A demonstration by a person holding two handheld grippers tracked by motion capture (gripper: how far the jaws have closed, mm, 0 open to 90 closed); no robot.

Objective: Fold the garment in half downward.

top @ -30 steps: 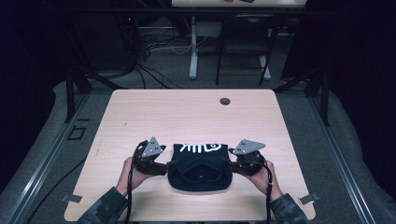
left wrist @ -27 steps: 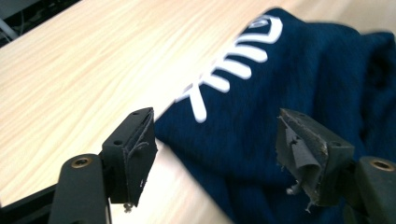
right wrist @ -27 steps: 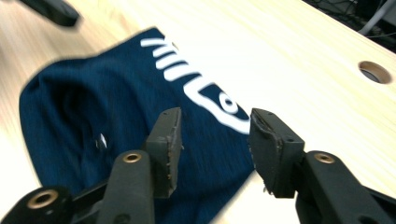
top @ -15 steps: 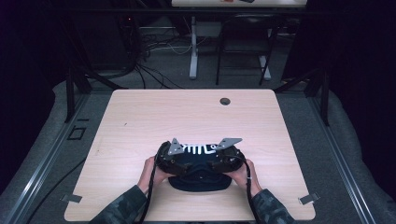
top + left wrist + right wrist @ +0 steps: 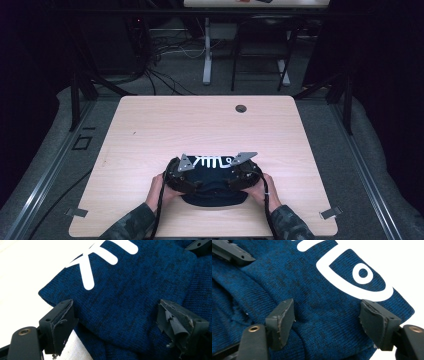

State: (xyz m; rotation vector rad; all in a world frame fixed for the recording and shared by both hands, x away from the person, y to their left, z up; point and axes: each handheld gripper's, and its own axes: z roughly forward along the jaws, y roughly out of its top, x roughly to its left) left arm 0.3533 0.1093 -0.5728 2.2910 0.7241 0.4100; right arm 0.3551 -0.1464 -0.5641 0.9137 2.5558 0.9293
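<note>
Dark blue knit beanie (image 5: pixel 214 186) with white lettering, flat near the tabletop's (image 5: pixel 150 130) front edge, flanked by left gripper (image 5: pixel 192 180) and right gripper (image 5: pixel 235 178), jaws apart over its folded cuff, seemingly poised to pinch.

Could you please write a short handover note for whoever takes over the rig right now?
Left gripper: open, jaws astride the left part of the blue knit garment.
Right gripper: open, jaws astride its right part.
The garment lies bunched at the near edge of the table, white print facing up.
Done: both grippers are placed over the cloth.
Left: probably closing on the cloth, then folding or moving it.
</note>
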